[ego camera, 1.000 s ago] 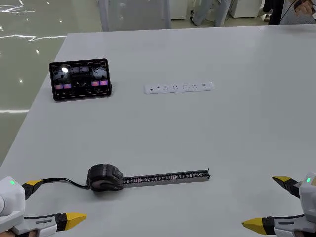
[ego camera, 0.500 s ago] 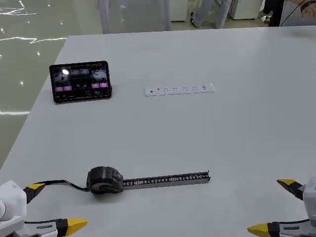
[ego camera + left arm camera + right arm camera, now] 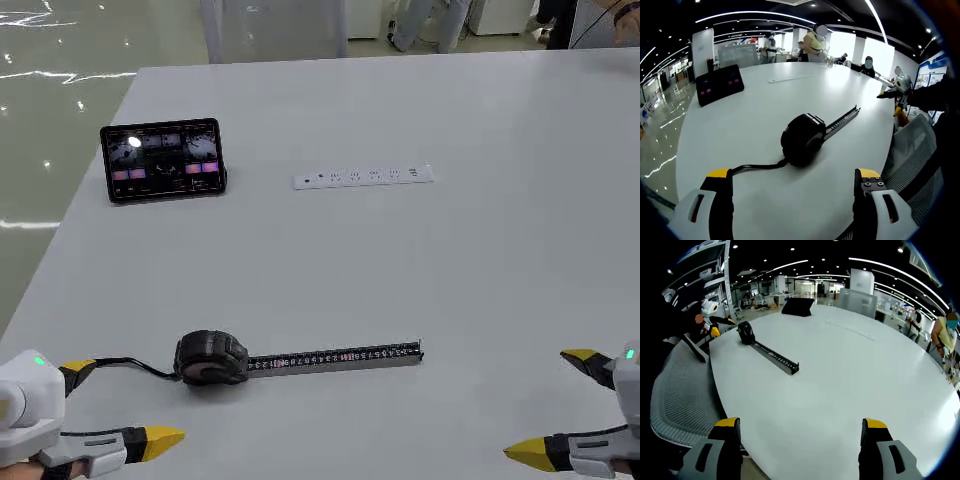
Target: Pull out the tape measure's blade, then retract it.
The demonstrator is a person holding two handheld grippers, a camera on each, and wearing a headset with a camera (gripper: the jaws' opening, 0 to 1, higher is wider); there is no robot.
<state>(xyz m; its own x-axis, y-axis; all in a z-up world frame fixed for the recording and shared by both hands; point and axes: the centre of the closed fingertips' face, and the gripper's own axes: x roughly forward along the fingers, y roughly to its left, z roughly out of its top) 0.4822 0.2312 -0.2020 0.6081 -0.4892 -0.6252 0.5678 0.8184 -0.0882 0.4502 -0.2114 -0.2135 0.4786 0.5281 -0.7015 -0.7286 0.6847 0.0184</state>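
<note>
While I hold my left hand-held gripper at the near left corner of the white worktop, its yellow-tipped jaws stand wide apart with nothing between them. A thin black strap runs from just beside its far jaw rightward to the tape measure, whose dark round case lies just right of that gripper. The blade is drawn out and lies flat on the worktop, pointing right, its hooked end near the middle. Far behind on the left a tablet stands propped with its screen lit, and a white power strip lies to its right. My right hand-held gripper sits at the near right, well apart from the blade's end, jaws spread and empty.
</note>
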